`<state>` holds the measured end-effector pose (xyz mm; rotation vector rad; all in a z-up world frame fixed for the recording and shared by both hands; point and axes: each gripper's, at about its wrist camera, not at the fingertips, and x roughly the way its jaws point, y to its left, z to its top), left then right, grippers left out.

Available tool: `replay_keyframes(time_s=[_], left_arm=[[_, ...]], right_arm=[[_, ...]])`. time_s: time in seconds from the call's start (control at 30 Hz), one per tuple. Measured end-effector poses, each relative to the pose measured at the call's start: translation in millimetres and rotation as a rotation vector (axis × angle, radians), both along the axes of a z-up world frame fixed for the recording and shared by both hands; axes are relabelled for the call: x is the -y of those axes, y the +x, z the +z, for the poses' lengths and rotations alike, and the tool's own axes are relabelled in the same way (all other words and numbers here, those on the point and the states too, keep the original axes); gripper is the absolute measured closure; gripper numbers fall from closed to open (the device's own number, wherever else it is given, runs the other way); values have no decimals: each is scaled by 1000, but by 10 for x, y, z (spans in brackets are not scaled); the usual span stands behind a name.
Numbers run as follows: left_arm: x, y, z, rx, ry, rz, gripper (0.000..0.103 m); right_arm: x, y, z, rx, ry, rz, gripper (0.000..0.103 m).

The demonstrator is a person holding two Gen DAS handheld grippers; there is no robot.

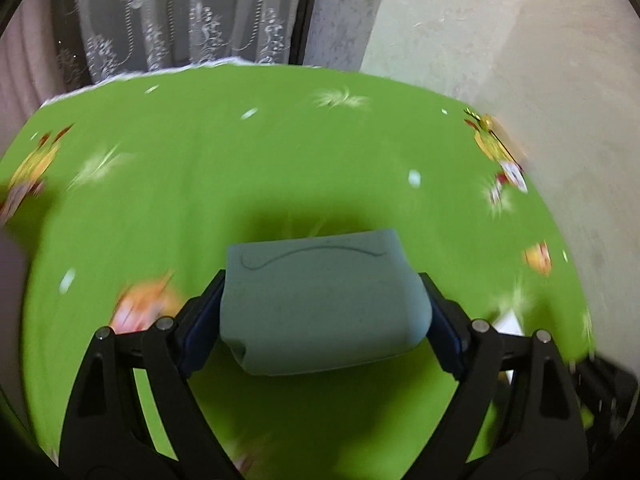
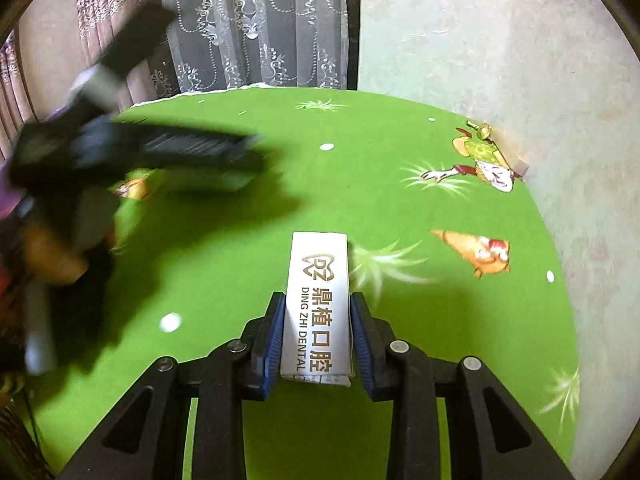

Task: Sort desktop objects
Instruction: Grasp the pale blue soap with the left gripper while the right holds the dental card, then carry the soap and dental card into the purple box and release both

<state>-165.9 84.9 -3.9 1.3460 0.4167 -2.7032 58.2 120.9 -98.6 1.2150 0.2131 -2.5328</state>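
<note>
The left gripper (image 1: 326, 300) has its fingers (image 1: 202, 320) spread wide, clamped on the two sides of a pale blue-grey soft block (image 1: 324, 300) held above the green patterned cloth on the bench (image 1: 240, 168). The right gripper (image 2: 318, 332) has its fingers (image 2: 272, 344) drawn narrow, pinching a slim white printed box (image 2: 318, 304) lengthwise over the same cloth.

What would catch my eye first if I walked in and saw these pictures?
Probably the bright green tablecloth with cartoon prints, filling both views. Against it, the right tongs clamp a slim white box printed "DING ZHI DENTAL", while the left tongs hold a pale blue-grey block between their pads. Lace curtains hang behind the table.
</note>
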Motion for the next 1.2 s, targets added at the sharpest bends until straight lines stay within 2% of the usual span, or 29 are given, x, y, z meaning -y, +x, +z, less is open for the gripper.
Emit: replay_keyframes(time_s=[0.17, 0.27, 0.33, 0.57, 0.9, 1.2], left_arm=[[102, 640, 11, -23, 2, -14, 14], [130, 895, 40, -43, 8, -24, 14], [131, 1062, 79, -60, 1, -29, 14], [129, 1589, 255, -140, -48, -66, 14], [232, 1889, 438, -196, -44, -61, 14], [291, 2237, 847, -312, -90, -48, 14]], right_arm=[[108, 203, -93, -6, 6, 16, 71], [147, 224, -172, -17, 1, 10, 71], [154, 76, -283, -20, -1, 4, 71], [361, 297, -346, -26, -1, -5, 71], [465, 409, -290, -6, 36, 6, 71], [731, 562, 6, -75, 35, 51, 71]])
